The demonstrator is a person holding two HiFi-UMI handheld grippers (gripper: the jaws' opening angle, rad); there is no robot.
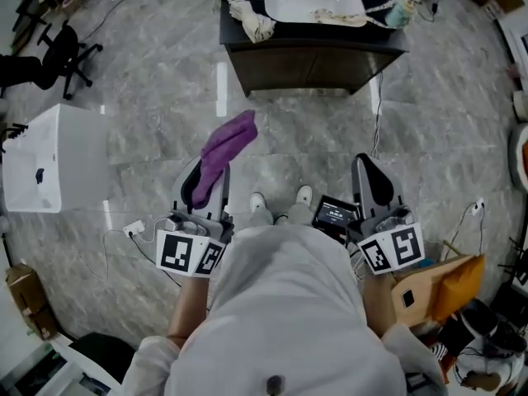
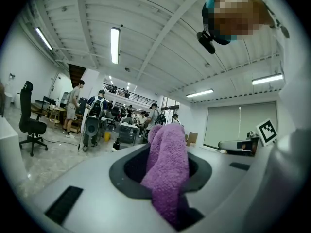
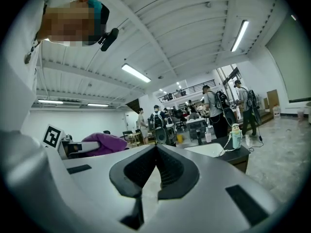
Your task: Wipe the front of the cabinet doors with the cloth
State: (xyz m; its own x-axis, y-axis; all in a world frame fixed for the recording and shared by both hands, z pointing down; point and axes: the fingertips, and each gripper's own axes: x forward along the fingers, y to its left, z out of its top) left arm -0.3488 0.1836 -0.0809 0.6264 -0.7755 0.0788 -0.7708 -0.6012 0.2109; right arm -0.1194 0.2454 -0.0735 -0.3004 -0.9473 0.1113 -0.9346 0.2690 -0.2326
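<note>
Cloth (image 1: 221,151), purple terry, is clamped in the left gripper (image 1: 205,176). It sticks up past the jaw tips toward the cabinet (image 1: 309,66), loose end flopped over, well short of the cabinet doors and touching nothing else. In the left gripper view the jaws are pinched on the cloth low down, and the fabric fills the gap between them.

Cabinet: dark and low, with a white sink (image 1: 313,0) set in its top. A knotted white rag (image 1: 252,19) lies on its left front corner and a small bottle (image 1: 402,11) stands on its right end. A cable lies along the sink's front edge.

Floor (image 1: 148,130) on the near side of the cabinet is grey marble-pattern tile, glossy, with light streaks. The person's shoes (image 1: 280,200) are on the tile facing the cabinet.

Left of the cabinet and nearer the person there's a white box unit (image 1: 54,159), with a black office chair (image 1: 62,52) just beyond it. Right of the cabinet, down by the person, there's a cardboard box (image 1: 437,291).

Room per the gripper views: open hall, white beamed ceiling, tube lights, people standing at desks far off.

Right gripper (image 1: 371,167) is held beside the left one, pointing at the cabinet, well apart from it. Its jaws are together at the tips, nothing between them.
</note>
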